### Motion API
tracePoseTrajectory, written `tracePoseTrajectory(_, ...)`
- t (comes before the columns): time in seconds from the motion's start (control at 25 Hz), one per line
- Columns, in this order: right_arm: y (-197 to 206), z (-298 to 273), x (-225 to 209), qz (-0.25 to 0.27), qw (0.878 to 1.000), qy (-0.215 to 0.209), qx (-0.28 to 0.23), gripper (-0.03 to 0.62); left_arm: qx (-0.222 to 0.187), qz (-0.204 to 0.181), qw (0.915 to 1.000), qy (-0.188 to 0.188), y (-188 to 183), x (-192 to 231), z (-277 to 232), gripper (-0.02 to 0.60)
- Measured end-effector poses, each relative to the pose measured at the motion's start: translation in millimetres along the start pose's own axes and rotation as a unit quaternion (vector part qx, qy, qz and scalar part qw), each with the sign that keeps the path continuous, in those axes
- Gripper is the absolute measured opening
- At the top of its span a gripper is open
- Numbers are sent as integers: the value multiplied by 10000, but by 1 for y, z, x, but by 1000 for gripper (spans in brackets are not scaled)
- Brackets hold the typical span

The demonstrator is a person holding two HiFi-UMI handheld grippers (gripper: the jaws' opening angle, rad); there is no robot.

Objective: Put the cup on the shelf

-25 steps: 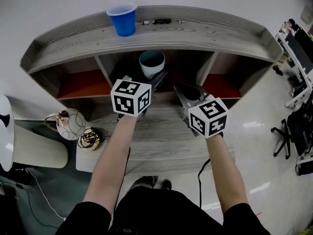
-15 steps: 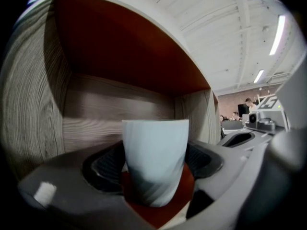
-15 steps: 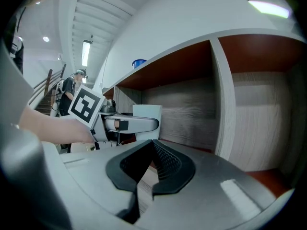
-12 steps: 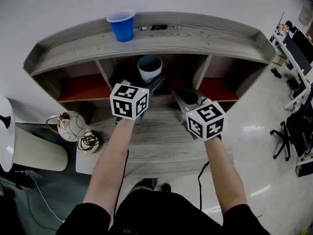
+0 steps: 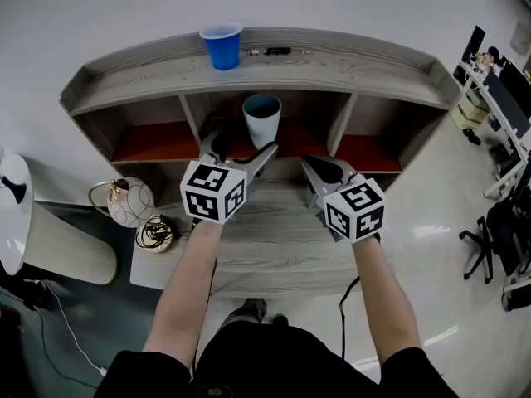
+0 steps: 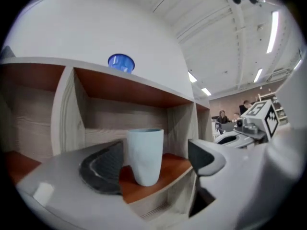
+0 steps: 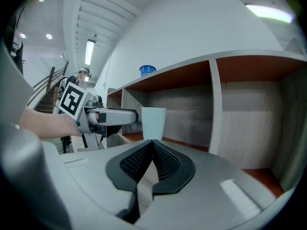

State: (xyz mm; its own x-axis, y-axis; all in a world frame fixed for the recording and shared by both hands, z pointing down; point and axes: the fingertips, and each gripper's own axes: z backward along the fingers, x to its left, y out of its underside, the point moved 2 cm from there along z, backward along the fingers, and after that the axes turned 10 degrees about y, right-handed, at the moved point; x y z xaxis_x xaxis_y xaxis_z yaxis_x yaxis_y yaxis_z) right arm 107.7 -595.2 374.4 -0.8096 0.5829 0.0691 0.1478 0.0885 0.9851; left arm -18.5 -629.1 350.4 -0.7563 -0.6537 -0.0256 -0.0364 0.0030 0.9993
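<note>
A pale blue, tapered cup [image 5: 261, 119] is stood upright in the shelf's [image 5: 332, 65] middle compartment, untouched before the left gripper's [image 5: 242, 149] empty, just-opened jaws, while the right gripper's [image 5: 319, 171] jaws are closed.

Head view: high up, looks steeply down at whole shelf [image 5: 332, 69]. Left gripper view: low, level, close to middle bay [image 6: 103, 121], pale cup [image 6: 145, 155] dead ahead. Right gripper view: low too, angled left along shelf. All three catch pale cup, blue cup [image 5: 221, 46].
</note>
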Motion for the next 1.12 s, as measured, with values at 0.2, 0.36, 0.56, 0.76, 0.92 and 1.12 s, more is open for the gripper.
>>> tracePoseTrajectory(0.2,-8,23,12,-33,9995,-65,-303,12,-11,-19,10000,12,9,-21,36,279)
tracePoseTrajectory(0.36,0,40,25,-41,9996,-122,-238,12,-53,62,9998,189,19,-46,61,133)
tracePoseTrajectory(0.56,10,62,42,-107,9996,-129,-220,12,75,170,9989,433,40,-77,84,6)
tracePoseTrajectory(0.76,15,79,57,-153,9997,-52,-204,12,67,261,9968,759,49,-98,99,-2)
tracePoseTrajectory(0.92,16,94,70,-146,9997,73,-195,12,85,328,9947,974,55,-108,111,-2)
tracePoseTrajectory(1.12,19,107,92,-185,9994,262,-148,12,96,391,9915,1238,58,-119,137,-2)
